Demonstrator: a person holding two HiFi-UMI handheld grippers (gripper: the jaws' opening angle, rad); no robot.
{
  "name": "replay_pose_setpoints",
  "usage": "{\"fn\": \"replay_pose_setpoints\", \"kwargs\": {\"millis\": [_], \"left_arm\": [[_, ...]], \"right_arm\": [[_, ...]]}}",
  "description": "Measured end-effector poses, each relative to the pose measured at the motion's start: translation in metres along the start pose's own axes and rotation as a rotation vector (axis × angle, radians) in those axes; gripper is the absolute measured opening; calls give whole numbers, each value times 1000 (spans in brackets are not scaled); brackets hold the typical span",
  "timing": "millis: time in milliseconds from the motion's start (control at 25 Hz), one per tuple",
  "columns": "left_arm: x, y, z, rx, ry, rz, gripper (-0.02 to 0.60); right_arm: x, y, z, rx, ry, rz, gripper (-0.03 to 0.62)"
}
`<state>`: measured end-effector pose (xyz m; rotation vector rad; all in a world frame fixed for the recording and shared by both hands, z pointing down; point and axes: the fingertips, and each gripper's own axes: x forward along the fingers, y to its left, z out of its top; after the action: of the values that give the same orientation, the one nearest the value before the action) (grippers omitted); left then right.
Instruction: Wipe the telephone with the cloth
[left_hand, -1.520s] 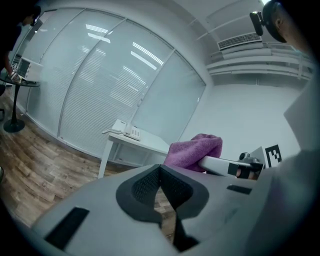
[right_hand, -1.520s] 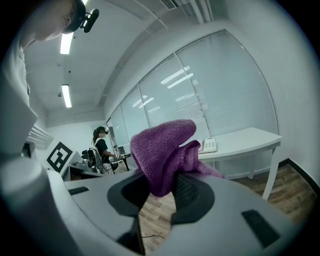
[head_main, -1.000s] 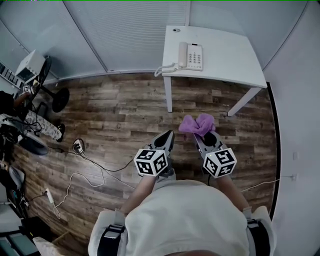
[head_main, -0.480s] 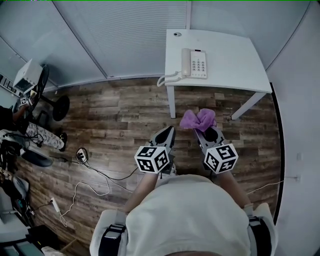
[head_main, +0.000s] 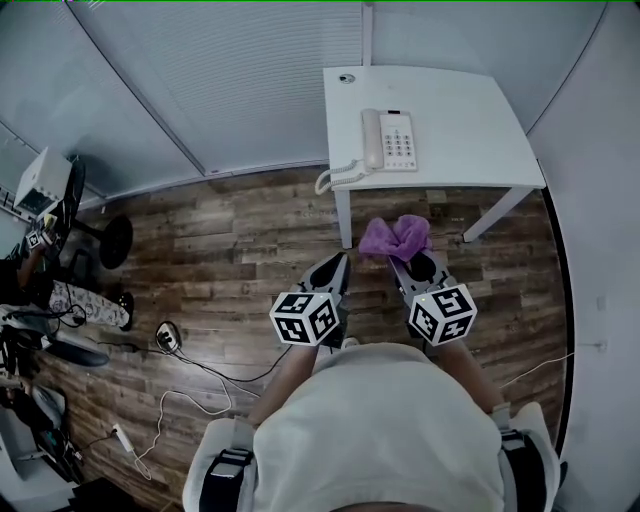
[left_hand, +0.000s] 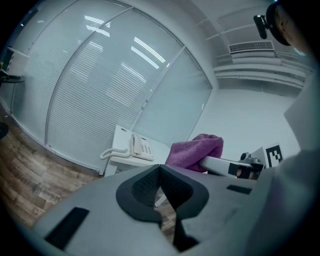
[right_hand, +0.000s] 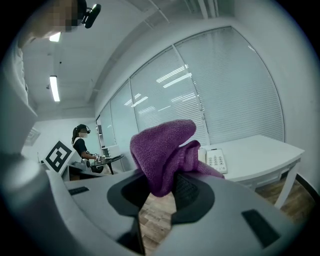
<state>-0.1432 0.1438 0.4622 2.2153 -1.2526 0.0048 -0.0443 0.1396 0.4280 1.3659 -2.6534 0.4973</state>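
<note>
The left gripper is closed and empty; in the left gripper view its two dark pads meet along a single seam at with nothing between them. The right gripper is clamped on the purple cloth; in the right gripper view the cloth is pinched between the pads and bunches up above the jaws, with one fold rising and another falling to the side. Both grippers are held side by side in front of the person's torso, above the wood-plank floor, jaws directed toward the white table; neither gripper touches the table. The telephone – a white desk set, handset on its left and keypad on its right – lies flat on the table near the left edge; its coiled cord hangs over that edge beside the table leg. The cloth is short of the table, apart from the telephone. In the left gripper view the telephone appears beyond the jaws, left of the cloth; in the right gripper view the telephone sits just right of the cloth, on the table. A partition with blinds runs behind the table; loose cables lie on the floor at the left – well clear of both grippers; another person stands at a distant desk.
</note>
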Motion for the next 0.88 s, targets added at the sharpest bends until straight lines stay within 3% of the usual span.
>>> {"fn": "replay_pose_setpoints", "kwargs": {"millis": [440,880], "left_arm": [[12,38,16,-21,19,-4,20],[52,55,19,-38,32,31,20]], "right_arm": [[32,3,-1,3,37,-23,117],[67,-35,3,25,33,2,117]]}}
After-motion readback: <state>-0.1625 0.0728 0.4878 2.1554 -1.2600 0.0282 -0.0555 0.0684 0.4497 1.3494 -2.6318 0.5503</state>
